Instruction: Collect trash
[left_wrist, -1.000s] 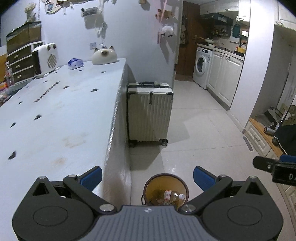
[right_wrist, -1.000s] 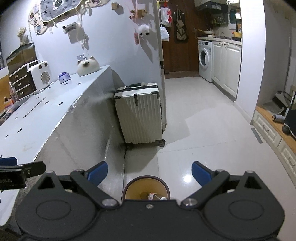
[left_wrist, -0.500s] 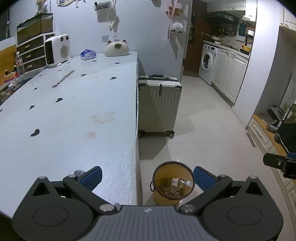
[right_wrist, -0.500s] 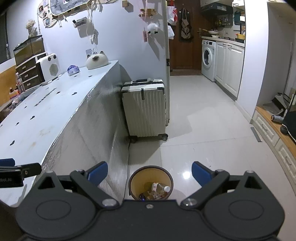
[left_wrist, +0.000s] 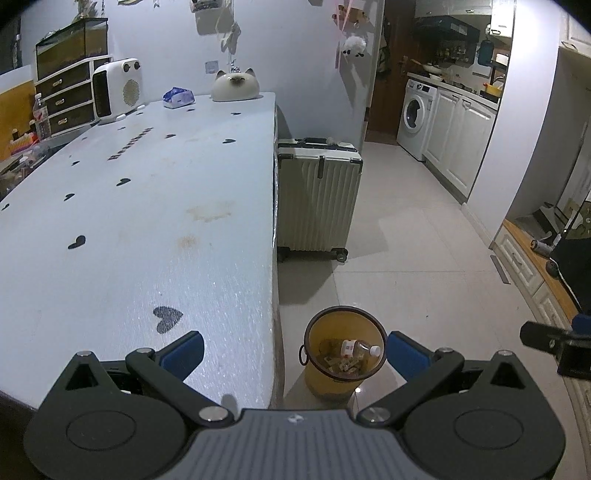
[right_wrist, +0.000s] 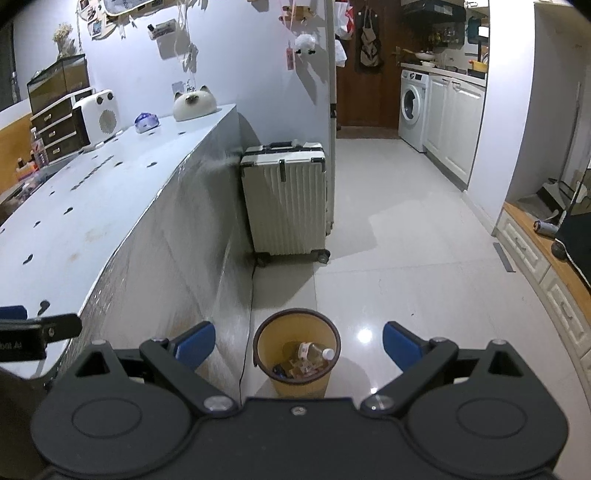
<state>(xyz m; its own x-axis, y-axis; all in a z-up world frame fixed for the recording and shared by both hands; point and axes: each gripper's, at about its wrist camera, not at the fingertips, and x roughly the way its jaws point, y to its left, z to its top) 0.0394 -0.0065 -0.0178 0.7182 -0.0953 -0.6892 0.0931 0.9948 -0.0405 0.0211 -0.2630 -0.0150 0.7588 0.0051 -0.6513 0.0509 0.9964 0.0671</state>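
- Both hands empty: the left gripper (left_wrist: 293, 356) and right gripper (right_wrist: 298, 345) hang with fingers spread wide, pinching nothing.
- The yellow bin (left_wrist: 345, 356) stands on the floor tight against the counter (left_wrist: 147, 221) end — likely placed there so scraps can be dropped straight off the edge.
- Inside it lie a plastic bottle (left_wrist: 358, 347) and crumpled wrappers.
- The bin sits below and between each gripper's fingers — slightly right of centre for the left, near dead centre for the right.
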